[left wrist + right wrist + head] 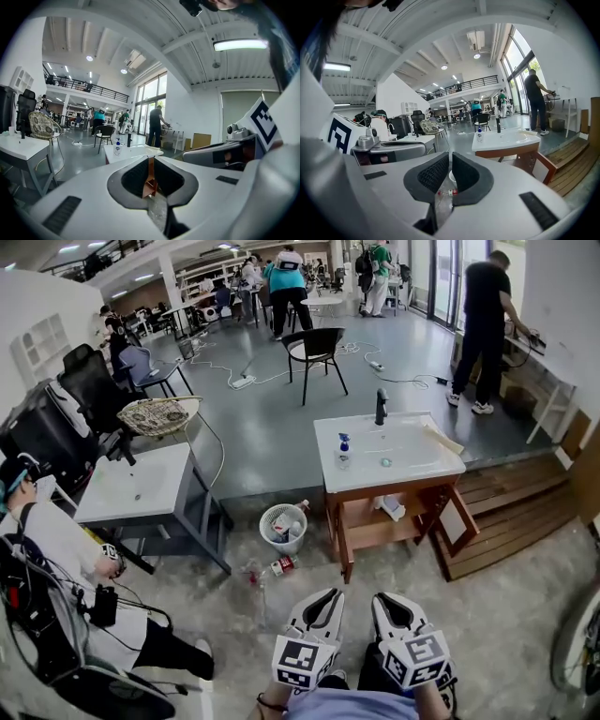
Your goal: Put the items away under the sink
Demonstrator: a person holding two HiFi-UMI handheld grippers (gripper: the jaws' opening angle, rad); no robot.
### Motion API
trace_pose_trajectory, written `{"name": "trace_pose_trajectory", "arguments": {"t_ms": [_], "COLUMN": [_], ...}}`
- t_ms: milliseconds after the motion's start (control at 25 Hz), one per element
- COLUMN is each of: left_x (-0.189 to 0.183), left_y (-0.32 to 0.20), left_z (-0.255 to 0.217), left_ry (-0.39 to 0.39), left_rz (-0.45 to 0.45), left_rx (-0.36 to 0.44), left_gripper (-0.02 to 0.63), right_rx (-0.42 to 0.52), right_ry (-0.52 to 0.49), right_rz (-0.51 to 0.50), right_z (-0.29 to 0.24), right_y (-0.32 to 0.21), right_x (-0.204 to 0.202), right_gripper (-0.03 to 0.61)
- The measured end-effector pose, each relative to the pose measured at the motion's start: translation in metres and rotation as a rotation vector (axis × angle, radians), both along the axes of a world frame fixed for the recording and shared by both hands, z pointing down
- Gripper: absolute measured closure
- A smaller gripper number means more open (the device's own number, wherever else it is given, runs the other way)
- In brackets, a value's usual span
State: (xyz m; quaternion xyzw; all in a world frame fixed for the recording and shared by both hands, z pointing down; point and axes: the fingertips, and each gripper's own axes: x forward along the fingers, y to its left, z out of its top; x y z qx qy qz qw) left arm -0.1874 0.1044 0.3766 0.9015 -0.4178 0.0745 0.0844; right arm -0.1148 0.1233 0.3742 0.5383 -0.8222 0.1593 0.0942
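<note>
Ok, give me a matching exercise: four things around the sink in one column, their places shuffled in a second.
Things:
1. blue-capped bottle
2. white basket
3. white bottle
4. black chair

Places:
A. on the shelf under the sink
B. on the grey floor behind the sink
C. on the sink top, at its left side
D. on the floor to the left of the sink

Pairs: 1-C, 2-D, 3-A, 4-B.
</note>
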Motion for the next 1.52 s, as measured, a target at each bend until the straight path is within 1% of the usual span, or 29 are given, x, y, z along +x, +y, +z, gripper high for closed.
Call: {"name": "trace_pose_trajectory", "arguments": {"t_ms": [200,600,720,920,1200,1360,1520], "left_x": [0.022,0.087,0.104,0.126,0.149,0.156,0.160], "left_y": [-0.027,-0.113,-0.135,-0.169,-0.197,-0.204,-0.211], "left_z": [0.005,0.000,-0.005,-0.001,0.001,0.006,0.006], "left_ry": [-0.001,-0.017,-0.021,-0.041,-0.055,-0.078,-0.079], "left_rz": [-0.013,-0.088,-0.109,-0.161,-0.235,-0.257,-0.277], "left_rx": [-0.001,-0.004,-0.005,-0.009,-0.016,-0.028,-0.033], "left_gripper": [0.552,0.551,0.552,0.552,0.541,0.534,0.526], "right_rx": [-0.004,0.009,0.012,0.010,0.006,-0.002,-0.005], "right_ry": [-0.007,0.009,0.001,-0.006,-0.024,-0.039,-0.051], "right_rz": [-0.027,-0.088,-0.114,-0.170,-0.231,-0.248,-0.259], "right_z": [0.007,-0.002,-0.006,-0.002,0.004,0.008,0.012], "right_y": [-0.031,-0.125,-0.153,-0.193,-0.226,-0.235,-0.242], "right_x": [0.021,0.091,0.107,0.129,0.156,0.166,0.172], "right_gripper": [0.541,0.542,0.543,0.541,0.541,0.541,0.542]}}
